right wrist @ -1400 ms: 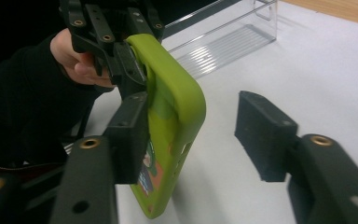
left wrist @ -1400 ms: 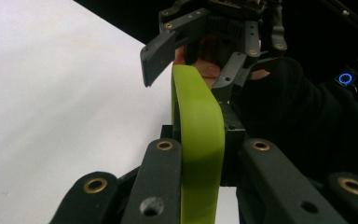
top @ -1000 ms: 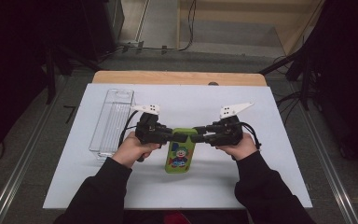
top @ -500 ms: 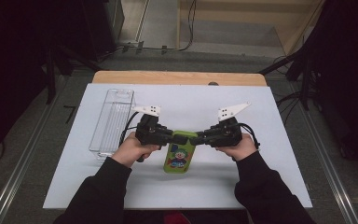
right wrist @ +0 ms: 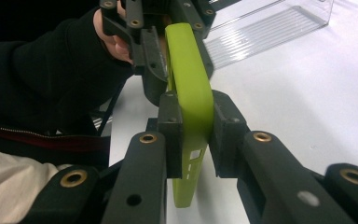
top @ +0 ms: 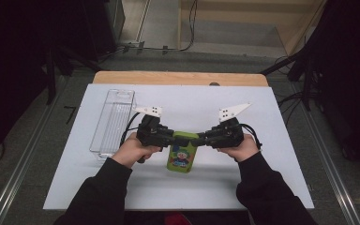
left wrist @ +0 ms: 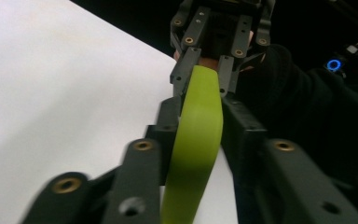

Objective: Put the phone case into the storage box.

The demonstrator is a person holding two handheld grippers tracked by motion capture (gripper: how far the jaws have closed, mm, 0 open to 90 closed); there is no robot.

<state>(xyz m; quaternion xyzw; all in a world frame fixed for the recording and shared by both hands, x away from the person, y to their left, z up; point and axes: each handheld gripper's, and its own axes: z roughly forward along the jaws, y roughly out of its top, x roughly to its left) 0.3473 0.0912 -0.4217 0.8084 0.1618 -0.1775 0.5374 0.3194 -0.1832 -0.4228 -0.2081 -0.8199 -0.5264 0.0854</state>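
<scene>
You hold a green phone case (top: pixel 182 152) between your two grippers, above the middle of the white tabletop (top: pixel 272 178), its cartoon-printed back facing up in the high view. Your left gripper (top: pixel 172 138) meets the case's far end from the left, and your right gripper (top: pixel 198 139) meets the same end from the right. In the right gripper view the pads (right wrist: pixel 171 122) clamp the green edge (right wrist: pixel 191 100) from both sides, so that gripper is grasping the case. In the left gripper view the case (left wrist: pixel 196 135) stands between the jaws, which have just been opening; whether the pads (left wrist: pixel 168 122) press on it I cannot tell. A clear plastic tray (top: pixel 112 121) lies on the tabletop to your left, well apart from the case.
</scene>
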